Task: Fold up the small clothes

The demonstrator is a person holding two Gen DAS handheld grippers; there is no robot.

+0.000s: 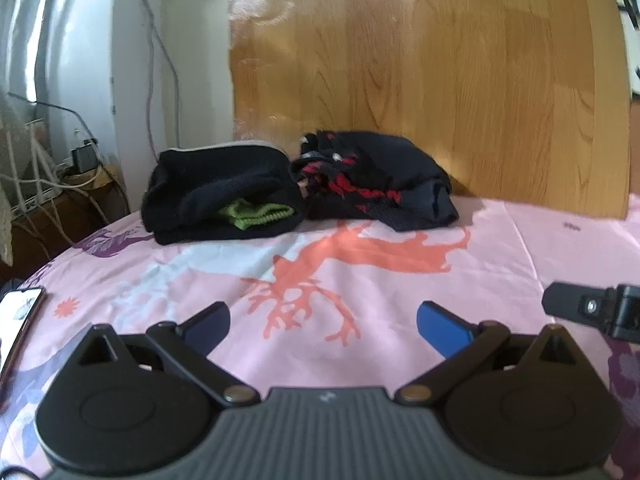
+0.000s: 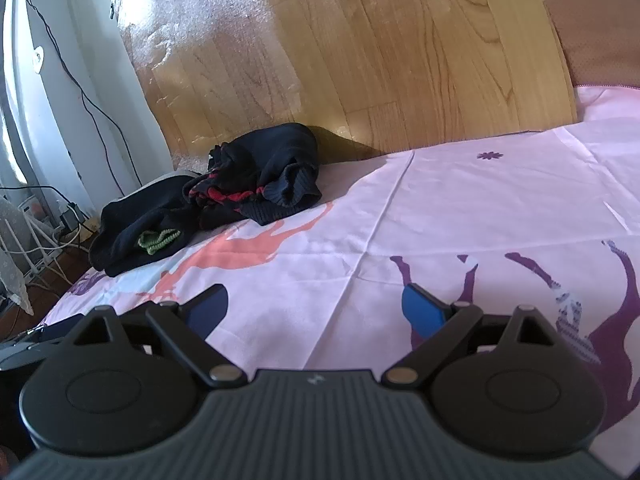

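Two small dark garments lie side by side at the far edge of the pink bedsheet point(image 1: 400, 288), against the wooden headboard. The left one is black with a green bit showing point(image 1: 224, 196), folded; it also shows in the right wrist view point(image 2: 136, 232). The right one is black with red pattern point(image 1: 376, 180), bunched; it also shows in the right wrist view point(image 2: 264, 176). My left gripper point(image 1: 322, 326) is open and empty, well short of the clothes. My right gripper point(image 2: 314, 312) is open and empty over the sheet. A part of the right gripper shows at the left view's right edge point(image 1: 592, 308).
A wooden headboard point(image 1: 440, 80) stands behind the clothes. A phone point(image 1: 20, 320) lies on the bed's left edge. Cables and a power strip point(image 1: 80, 164) sit on the floor to the left by a white wall. The sheet point(image 2: 480, 208) stretches to the right.
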